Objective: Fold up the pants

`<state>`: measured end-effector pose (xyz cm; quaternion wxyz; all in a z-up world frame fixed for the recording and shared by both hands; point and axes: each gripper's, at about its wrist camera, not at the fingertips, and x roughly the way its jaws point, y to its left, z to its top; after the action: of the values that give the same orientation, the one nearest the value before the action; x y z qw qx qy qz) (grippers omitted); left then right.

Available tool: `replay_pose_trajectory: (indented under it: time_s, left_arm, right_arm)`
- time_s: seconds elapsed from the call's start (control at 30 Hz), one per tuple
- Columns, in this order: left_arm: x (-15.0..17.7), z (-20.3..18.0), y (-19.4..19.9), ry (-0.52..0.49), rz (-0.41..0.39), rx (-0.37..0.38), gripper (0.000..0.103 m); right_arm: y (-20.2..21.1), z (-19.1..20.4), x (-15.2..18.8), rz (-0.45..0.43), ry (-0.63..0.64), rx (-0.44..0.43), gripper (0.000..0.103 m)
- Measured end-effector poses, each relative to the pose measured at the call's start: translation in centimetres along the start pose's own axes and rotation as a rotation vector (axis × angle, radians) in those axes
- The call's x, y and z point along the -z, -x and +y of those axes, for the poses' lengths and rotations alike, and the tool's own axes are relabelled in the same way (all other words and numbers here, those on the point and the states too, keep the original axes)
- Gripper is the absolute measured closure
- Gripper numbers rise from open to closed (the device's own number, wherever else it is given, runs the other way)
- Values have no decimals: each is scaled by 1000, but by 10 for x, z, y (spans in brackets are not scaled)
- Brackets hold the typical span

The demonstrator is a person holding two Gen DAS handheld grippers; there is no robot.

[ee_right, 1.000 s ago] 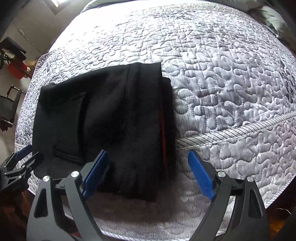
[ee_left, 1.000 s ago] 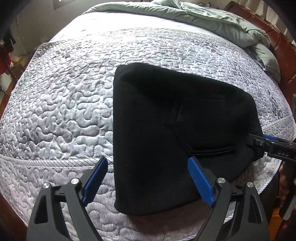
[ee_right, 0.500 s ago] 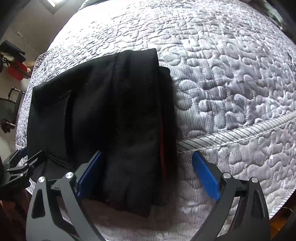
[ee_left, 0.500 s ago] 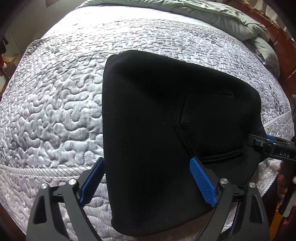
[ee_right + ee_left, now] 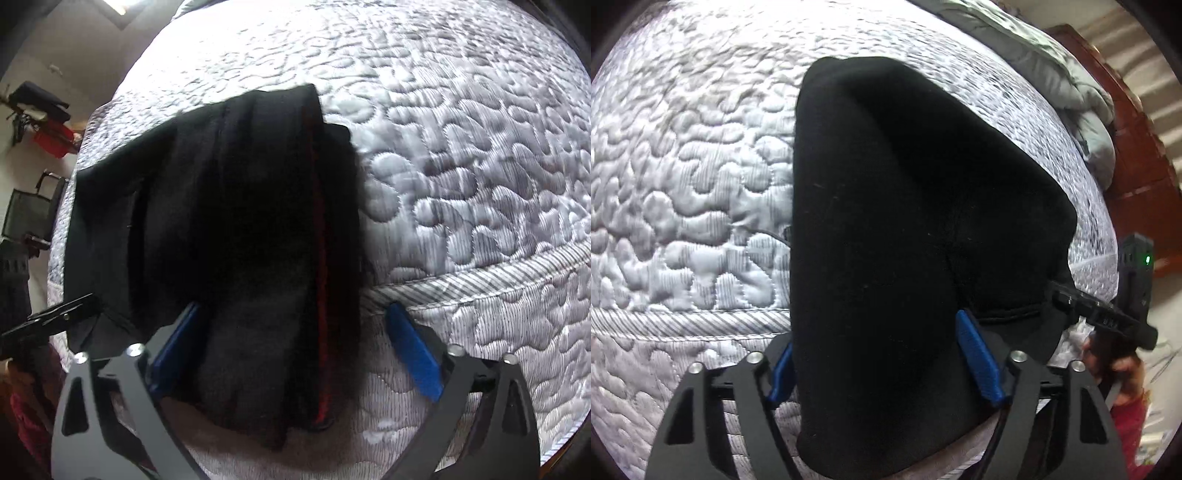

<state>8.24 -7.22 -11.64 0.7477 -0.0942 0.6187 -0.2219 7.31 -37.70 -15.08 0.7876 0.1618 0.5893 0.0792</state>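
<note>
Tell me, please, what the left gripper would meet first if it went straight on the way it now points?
The black pants. The left gripper is open, and the near edge of the folded cloth already lies between its fingers, so it would likely push into the fabric at once; exact depth is unclear.

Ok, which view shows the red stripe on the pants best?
Right wrist: the red stripe runs along the layered edge of the pants, between the open fingers. The left wrist view shows only plain black fabric, no stripe.
</note>
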Motion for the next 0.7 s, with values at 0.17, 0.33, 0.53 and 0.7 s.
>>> replay_pose_trajectory:
  time_s: [0.17,0.33,0.53,0.7]
  left_arm:
    - [4,-15,2,-22,-23,-56,42]
    - [4,-27,13,-29,-55,-93,62]
    - [-4,-27,40,11,-124,-21,76]
    - [-25,-37,70,-17,-208,3,76]
  right_arm:
    - [5,3,4,3,-3,-45,37]
    - [21,16,6,-26,30,-44,63]
    - [53,28,-1,-66,63,-124,73]
    - [85,47,-33,-129,130,-107,73]
